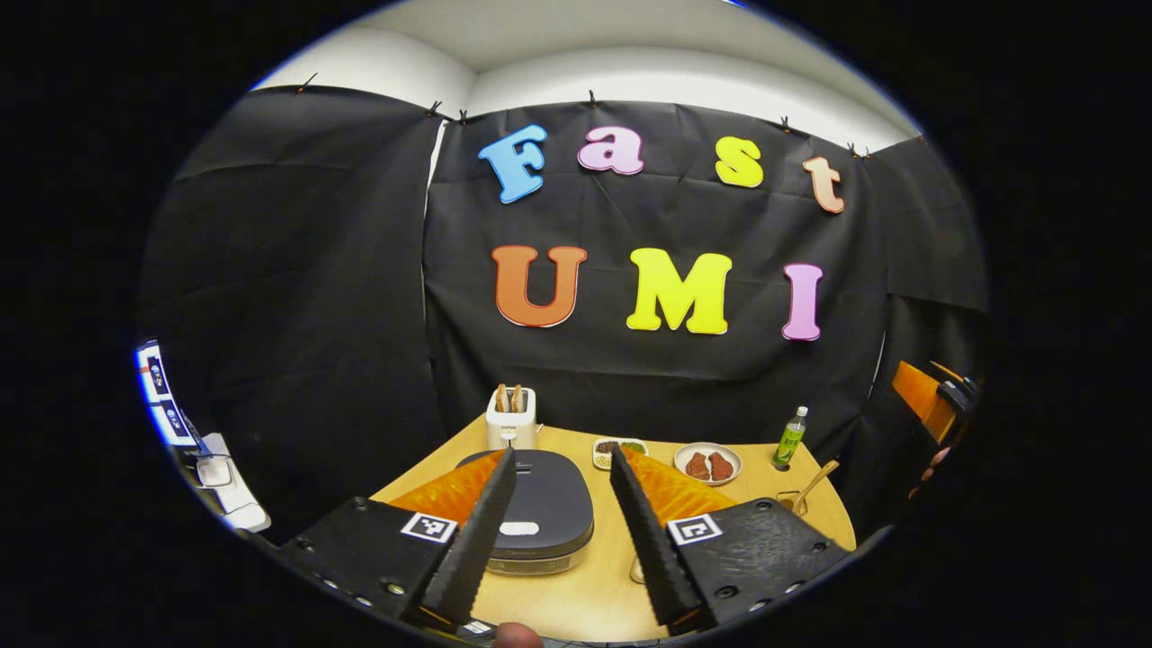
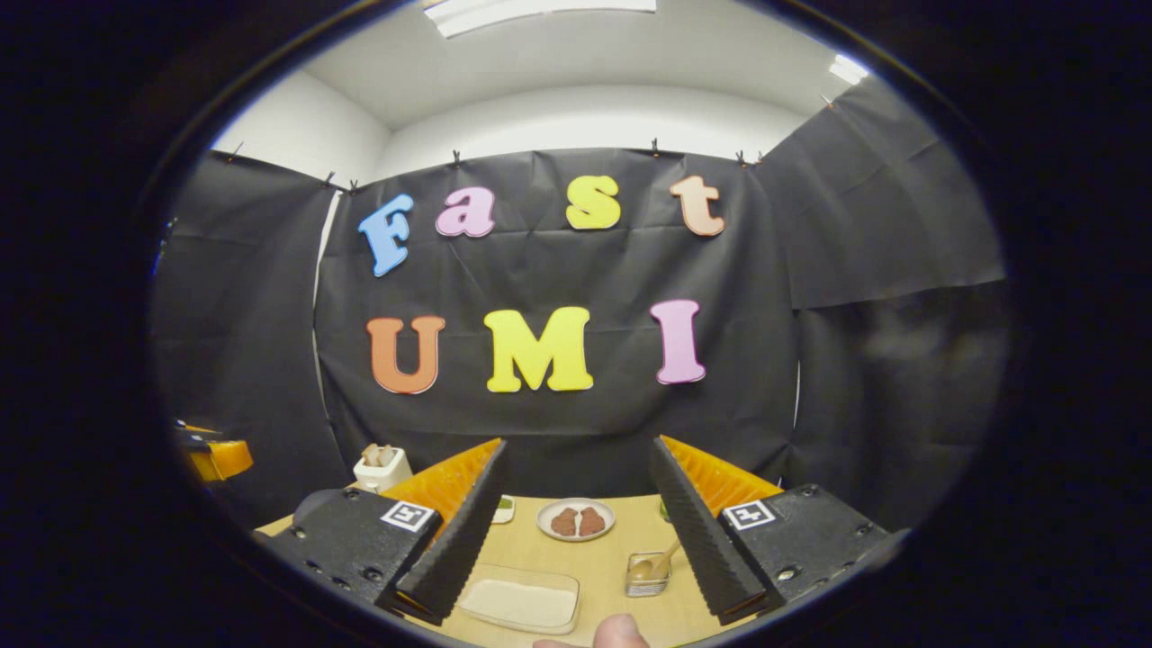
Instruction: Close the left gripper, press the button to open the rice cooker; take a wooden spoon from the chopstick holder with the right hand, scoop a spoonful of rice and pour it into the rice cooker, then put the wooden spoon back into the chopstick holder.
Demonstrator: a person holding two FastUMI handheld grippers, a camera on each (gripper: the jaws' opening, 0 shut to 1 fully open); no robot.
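Both grippers' ridged jaws spread wide — left gripper (image 1: 560, 535) above glossy rounded rice cooker (image 1: 538, 513), lid down.

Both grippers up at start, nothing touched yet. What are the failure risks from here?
1. The left gripper is open above the closed rice cooker; pressed like this, its fingers may straddle the button.
2. The wooden spoon leans in a small chopstick holder near the rice tray; a skewed pull could tip the holder.
3. The green bottle and meat plate stand close behind, at risk from a wide swing.
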